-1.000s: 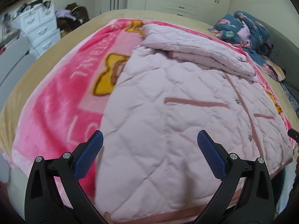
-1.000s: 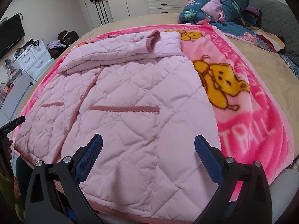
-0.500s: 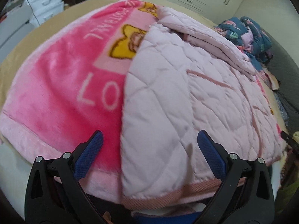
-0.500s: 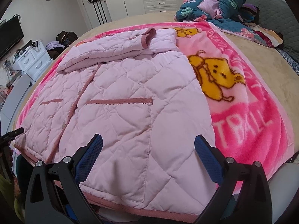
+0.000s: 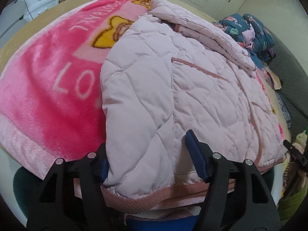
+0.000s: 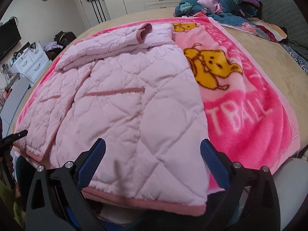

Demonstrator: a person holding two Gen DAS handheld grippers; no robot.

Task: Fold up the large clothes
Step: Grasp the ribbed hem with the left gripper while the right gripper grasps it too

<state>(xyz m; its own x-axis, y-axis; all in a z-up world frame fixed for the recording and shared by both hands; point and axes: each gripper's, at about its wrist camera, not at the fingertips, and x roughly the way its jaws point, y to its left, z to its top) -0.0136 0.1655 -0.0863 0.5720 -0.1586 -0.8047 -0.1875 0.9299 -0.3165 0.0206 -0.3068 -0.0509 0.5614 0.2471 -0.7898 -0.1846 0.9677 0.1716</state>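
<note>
A pale pink quilted jacket (image 5: 192, 86) lies flat on a bright pink cartoon blanket (image 5: 48, 96), its sleeves folded across the top. My left gripper (image 5: 148, 157) is at the jacket's near left hem corner. Its jaws are closing, and the puffy corner bulges between the pads. In the right wrist view the jacket (image 6: 125, 105) fills the middle. My right gripper (image 6: 154, 150) hovers wide open over the near right hem corner, its fingers (image 6: 98, 154) clear of the fabric. A black tip of the left gripper (image 6: 15, 136) shows at the left edge.
The blanket (image 6: 250, 125) covers a beige bed (image 6: 269, 57). A heap of dark blue patterned clothes (image 6: 211, 0) sits at the far right corner. White drawers (image 6: 28, 61) and bags stand left of the bed, wardrobes behind it.
The left gripper dropped to the jacket's left hem corner and its jaws narrowed around the fabric, which now bunches up. The right gripper slid right toward the right hem corner and stays wide.
</note>
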